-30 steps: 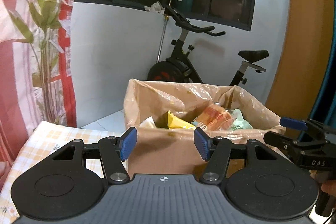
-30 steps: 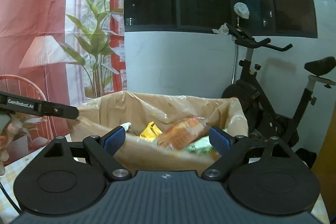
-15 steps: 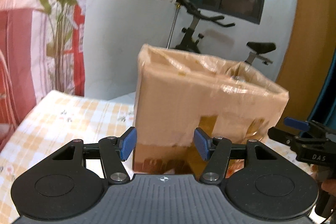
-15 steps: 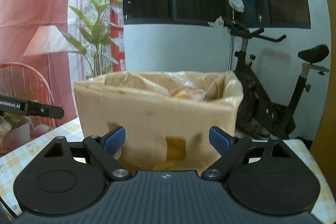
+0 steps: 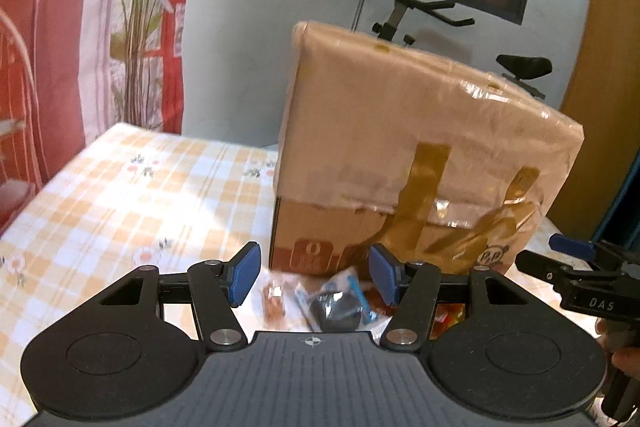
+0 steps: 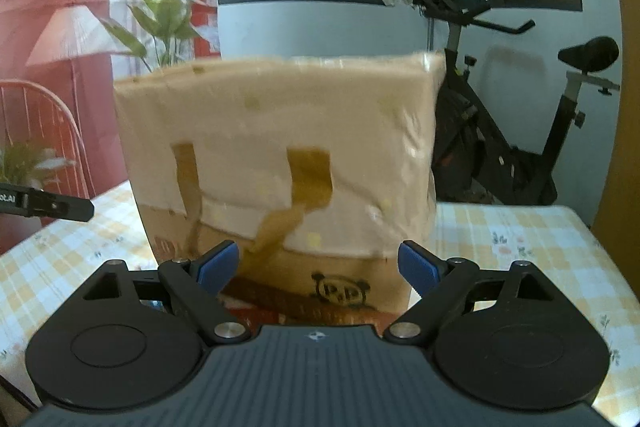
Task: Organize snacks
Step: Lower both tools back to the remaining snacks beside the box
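Note:
A tall cardboard box [image 5: 404,147] lined with plastic and brown tape stands on the checked tablecloth [image 5: 132,195]; it also fills the right wrist view [image 6: 280,163]. Its inside is hidden from this low angle. Loose snack packets lie on the cloth in front of the box: a blue-and-black one [image 5: 336,303] and a small brown one [image 5: 274,301]. My left gripper [image 5: 314,275] is open and empty just above these packets. My right gripper [image 6: 318,265] is open and empty, close to the box's front face, and shows at the right of the left wrist view [image 5: 572,267].
The table's right part [image 6: 520,239] shows checked cloth beside the box. An exercise bike [image 6: 520,131] stands behind the table by the white wall. A plant [image 5: 136,27] and a patterned curtain are at the left. A red chair [image 6: 44,131] is at far left.
Both grippers have dropped from above the box rim to low in front of it. The box's contents went out of sight and packets on the cloth came into view.

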Available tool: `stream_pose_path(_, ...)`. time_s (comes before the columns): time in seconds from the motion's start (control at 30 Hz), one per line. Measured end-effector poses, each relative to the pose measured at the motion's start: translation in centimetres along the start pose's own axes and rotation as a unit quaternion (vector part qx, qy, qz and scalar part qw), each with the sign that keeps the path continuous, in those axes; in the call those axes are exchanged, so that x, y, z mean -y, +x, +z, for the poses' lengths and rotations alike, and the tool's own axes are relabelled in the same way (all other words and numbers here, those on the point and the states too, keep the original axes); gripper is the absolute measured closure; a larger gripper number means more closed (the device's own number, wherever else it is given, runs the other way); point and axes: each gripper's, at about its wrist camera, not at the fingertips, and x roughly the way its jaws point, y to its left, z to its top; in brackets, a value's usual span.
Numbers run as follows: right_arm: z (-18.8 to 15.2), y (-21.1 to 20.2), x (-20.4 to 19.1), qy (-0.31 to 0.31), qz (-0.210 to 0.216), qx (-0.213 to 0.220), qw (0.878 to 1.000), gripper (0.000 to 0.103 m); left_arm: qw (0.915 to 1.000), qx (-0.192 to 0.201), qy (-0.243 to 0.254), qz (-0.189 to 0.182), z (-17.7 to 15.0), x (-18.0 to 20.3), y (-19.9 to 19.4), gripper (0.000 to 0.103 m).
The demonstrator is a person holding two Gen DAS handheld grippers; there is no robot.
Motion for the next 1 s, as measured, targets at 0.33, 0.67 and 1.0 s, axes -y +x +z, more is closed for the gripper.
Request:
stream_pose_path(0.33, -2.5, 1.6, -0.2, 0.003, 0.011, -0.042, 0.999, 0.021, 0.9997, -0.024, -0.002, 0.004, -1.6, -0.2, 0.7, 0.041)
stream_pose_path(0.67, -3.9, 3.7, -0.4, -0.006, 0.002, -0.095, 0.995, 0.031, 0.9992, -0.04, -0.006, -0.001, -2.7, -0.2, 1.3, 0.041)
stream_pose_path(1.0, -4.3, 6.8, -0.5, -0.018, -0.022, -0.134, 0.991, 0.039, 0.9989, -0.047, -0.008, -0.001, -2.9, -0.3, 1.5, 0.041)
